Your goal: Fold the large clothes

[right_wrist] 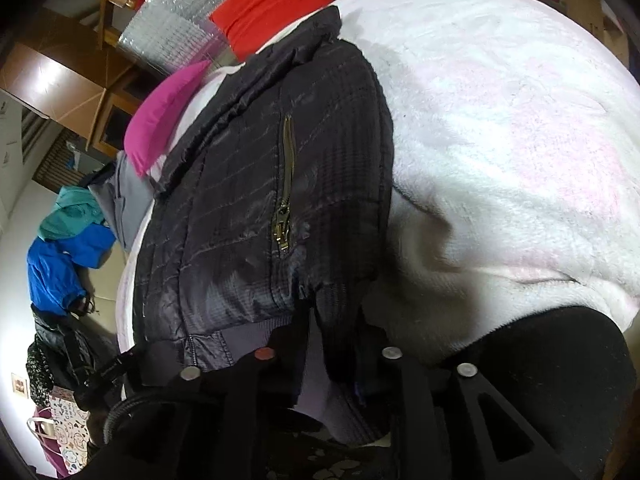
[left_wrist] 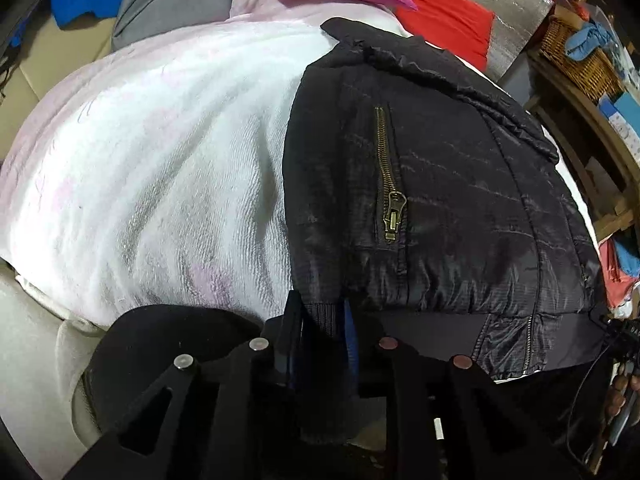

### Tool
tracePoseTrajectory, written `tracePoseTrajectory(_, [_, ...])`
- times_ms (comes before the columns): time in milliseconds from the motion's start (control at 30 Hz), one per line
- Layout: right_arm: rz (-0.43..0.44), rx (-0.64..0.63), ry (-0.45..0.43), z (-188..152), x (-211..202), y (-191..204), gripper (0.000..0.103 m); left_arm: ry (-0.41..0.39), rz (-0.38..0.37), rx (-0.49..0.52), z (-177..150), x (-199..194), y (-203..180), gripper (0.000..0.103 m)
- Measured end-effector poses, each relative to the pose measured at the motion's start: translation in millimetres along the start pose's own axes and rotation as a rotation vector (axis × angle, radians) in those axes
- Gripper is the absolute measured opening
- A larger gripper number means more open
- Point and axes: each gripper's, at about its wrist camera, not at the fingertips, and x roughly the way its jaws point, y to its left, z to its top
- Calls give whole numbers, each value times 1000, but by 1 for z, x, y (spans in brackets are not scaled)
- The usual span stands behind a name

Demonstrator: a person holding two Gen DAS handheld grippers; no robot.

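Black quilted jacket (left_wrist: 440, 184) — brass pocket zip, ribbed hem — lying flat.

No legible text, brand or number in either wrist view. A few pale letters on a black strap (left_wrist: 632, 330) at the left-wrist view's right edge, too small and cut off to read.

Left wrist cam: close, steep down-look from the jacket (left_wrist: 440, 200) hem, jacket right of centre, white blanket (left_wrist: 160, 160) toward 9 o'clock. Right wrist cam: same hem, close, steep; jacket (right_wrist: 260, 200) left, blanket (right_wrist: 500, 140) toward 3 o'clock. Shared: jacket, zip pocket, blanket, red cloth (left_wrist: 448, 24) near 12 o'clock.
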Motion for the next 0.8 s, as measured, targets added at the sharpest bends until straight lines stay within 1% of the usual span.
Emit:
tracePoseTrajectory(100, [-28, -24, 21, 2, 6, 7, 41, 3, 8, 0, -1, 0, -1, 21])
tracePoseTrajectory(167, [-53, -39, 35, 1, 10, 10, 43, 7, 12, 2, -1, 1, -2, 23])
tracePoseTrajectory(233, [-68, -46, 42, 0, 16, 13, 43, 14, 18, 8, -2, 1, -3, 25])
tracePoseTrajectory(300, [-68, -51, 53, 0, 20, 14, 40, 22, 33, 22, 1, 7, -9, 26])
tracePoseTrajectory(367, [-65, -36, 59, -1, 20, 9, 13, 20, 53, 39, 2, 9, -15, 25])
tracePoseTrajectory(400, [-49, -27, 56, -1, 18, 5, 11, 21, 66, 48, 3, 11, -19, 24])
tracePoseTrajectory(467, [-26, -25, 49, -3, 13, 4, 10, 18, 85, 66, 3, 12, -25, 17])
tracePoseTrajectory(533, [-15, -27, 49, -3, 11, 3, 10, 14, 106, 87, 4, 11, -30, 15])
tracePoseTrajectory(800, [35, -37, 36, -10, 1, 3, 9, -20, 135, 110, 1, -4, -37, 13])
